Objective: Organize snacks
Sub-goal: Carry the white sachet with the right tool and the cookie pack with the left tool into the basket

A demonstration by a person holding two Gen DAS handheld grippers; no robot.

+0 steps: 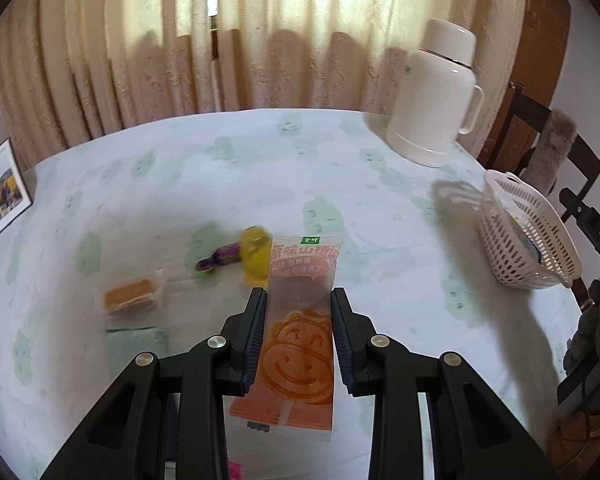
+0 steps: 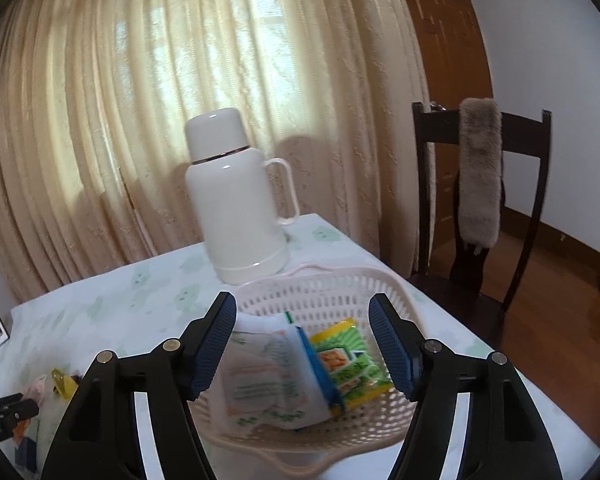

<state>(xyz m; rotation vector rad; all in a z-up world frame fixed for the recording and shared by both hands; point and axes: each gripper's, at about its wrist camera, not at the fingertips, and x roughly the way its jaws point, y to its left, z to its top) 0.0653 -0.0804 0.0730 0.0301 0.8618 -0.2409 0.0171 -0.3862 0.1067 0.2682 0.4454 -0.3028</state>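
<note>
- My left gripper [image 1: 299,294] is clamped on the orange hawthorn snack packet [image 1: 300,320], held above the worktop [image 1: 220,184].
- My right gripper [image 2: 303,308] is spread wide, holding nothing, over the white basket [image 2: 324,292].
- Basket holds a white pouch [image 2: 268,376] and a green-yellow pack [image 2: 352,364].
- Purple candy [image 1: 218,258], yellow sweet [image 1: 256,254], and wrapped cake [image 1: 130,294] lie near each other on the worktop.
- White thermos [image 2: 236,200] stands behind the basket.

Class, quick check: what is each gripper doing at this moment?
Left gripper: shut on the orange snack packet.
Right gripper: open, holding nothing, over the white basket.
</note>
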